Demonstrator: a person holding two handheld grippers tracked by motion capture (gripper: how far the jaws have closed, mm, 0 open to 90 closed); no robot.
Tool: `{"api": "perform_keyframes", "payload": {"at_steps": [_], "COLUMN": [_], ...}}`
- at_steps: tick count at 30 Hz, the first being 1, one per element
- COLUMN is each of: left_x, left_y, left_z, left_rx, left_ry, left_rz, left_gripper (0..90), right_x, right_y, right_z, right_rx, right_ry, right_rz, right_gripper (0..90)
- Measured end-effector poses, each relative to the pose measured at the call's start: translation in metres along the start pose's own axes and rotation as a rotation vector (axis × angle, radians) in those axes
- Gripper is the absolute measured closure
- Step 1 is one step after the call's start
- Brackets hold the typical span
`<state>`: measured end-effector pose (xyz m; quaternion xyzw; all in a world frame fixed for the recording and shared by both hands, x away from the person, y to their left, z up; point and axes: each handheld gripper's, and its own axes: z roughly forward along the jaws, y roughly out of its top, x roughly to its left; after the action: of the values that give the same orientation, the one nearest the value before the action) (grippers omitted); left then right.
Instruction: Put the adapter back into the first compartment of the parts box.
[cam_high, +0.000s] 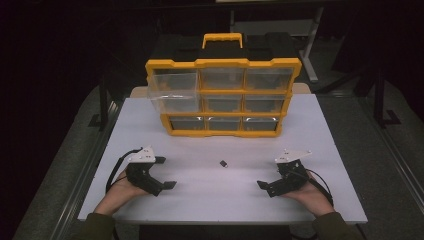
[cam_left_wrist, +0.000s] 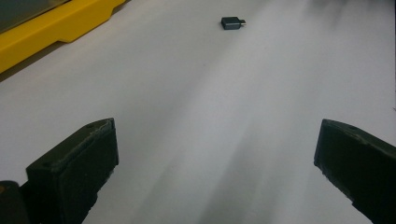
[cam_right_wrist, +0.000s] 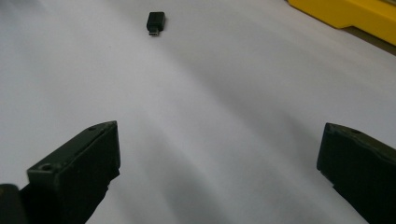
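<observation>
Small black adapter (cam_high: 224, 163) flat on white table (cam_high: 210, 200), in front of yellow drawer organizer (cam_high: 222, 97), well clear of it. Left gripper (cam_high: 167, 172) and right gripper (cam_high: 260, 184) resting either side of adapter, apart from it, jaws spread wide, gripping nothing; probably staged for a pickup. Top-left drawer (cam_high: 172, 90) pulled out, seemingly ready to receive. Metal plug end legible from gripper views; drawer state from high view.

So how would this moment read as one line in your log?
left gripper: open, empty | right gripper: open, empty | small black adapter: on table, between grippers | organizer: top-left drawer pulled out
</observation>
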<state>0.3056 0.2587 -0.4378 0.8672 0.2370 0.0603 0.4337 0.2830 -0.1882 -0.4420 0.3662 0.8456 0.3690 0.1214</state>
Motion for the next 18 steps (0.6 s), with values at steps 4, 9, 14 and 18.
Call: {"api": "perform_keyframes", "payload": {"at_steps": [4, 9, 14, 18], "left_x": [-0.0010, -0.0024, -0.0043, -0.0040], "left_y": [-0.0008, -0.0007, -0.0025, -0.0037], "left_z": [0.0004, 0.0011, 0.0010, -0.0010], "left_rx": [0.000, -0.003, -0.001, -0.014], "left_ry": [-0.006, -0.008, -0.015, -0.016], "left_rz": [-0.002, -0.001, 0.002, -0.008], "left_gripper": [0.0, 0.0, 0.0, 0.0], "right_x": [0.0016, 0.0028, 0.0050, 0.0069], "right_y": [-0.0006, -0.0001, 0.0009, 0.0057], "right_z": [-0.0002, -0.0032, -0.0039, -0.0039], "right_rx": [0.015, 0.007, 0.013, 0.017], "right_ry": [0.005, 0.021, 0.040, 0.044], "right_rz": [-0.001, 0.002, -0.007, -0.010], "right_gripper": [0.0, 0.0, 0.0, 0.0]}}
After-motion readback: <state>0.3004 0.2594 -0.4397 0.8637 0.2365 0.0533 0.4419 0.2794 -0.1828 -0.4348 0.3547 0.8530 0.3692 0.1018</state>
